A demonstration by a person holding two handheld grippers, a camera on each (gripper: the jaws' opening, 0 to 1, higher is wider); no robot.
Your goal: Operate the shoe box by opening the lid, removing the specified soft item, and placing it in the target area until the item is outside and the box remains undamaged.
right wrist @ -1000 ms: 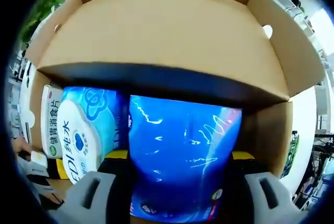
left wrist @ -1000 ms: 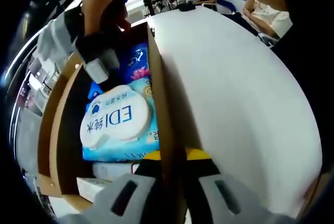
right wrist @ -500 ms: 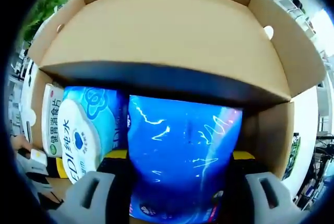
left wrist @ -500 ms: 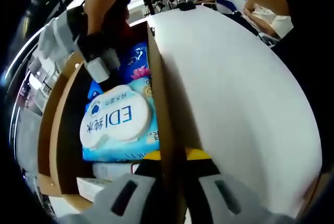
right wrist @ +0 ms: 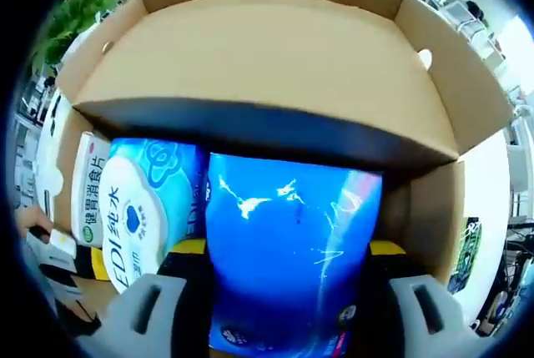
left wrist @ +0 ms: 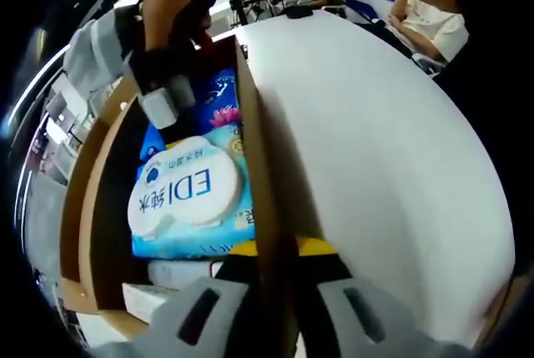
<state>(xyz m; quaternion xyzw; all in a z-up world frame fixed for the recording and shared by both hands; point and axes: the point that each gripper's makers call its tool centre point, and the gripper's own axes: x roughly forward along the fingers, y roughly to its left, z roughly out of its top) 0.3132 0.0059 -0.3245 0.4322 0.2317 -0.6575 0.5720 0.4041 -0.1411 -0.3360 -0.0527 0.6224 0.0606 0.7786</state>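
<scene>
The shoe box (left wrist: 92, 208) stands open, its white-faced lid (left wrist: 375, 149) held up. My left gripper (left wrist: 271, 270) is shut on the lid's brown front edge. Inside lies a pale blue EDI wet-wipes pack (left wrist: 188, 195) (right wrist: 133, 212). Beside it is a glossy dark blue soft pack (right wrist: 292, 249) (left wrist: 215, 95). My right gripper (right wrist: 288, 291) is shut on that blue pack, one jaw on each side. In the left gripper view that same gripper (left wrist: 154, 83) reaches into the box from the upper left, held by a hand. The lid's brown underside (right wrist: 267, 66) arches over the packs.
A white medicine carton (right wrist: 83, 191) with green print stands at the box's end next to the wipes. More white cartons (left wrist: 171, 279) lie at the near end. The box wall (right wrist: 434, 208) closes the right side. People sit at tables in the background (left wrist: 417, 16).
My right gripper has edged upward with the blue pack in it, and its view has pulled back a little. The left gripper keeps the lid still.
</scene>
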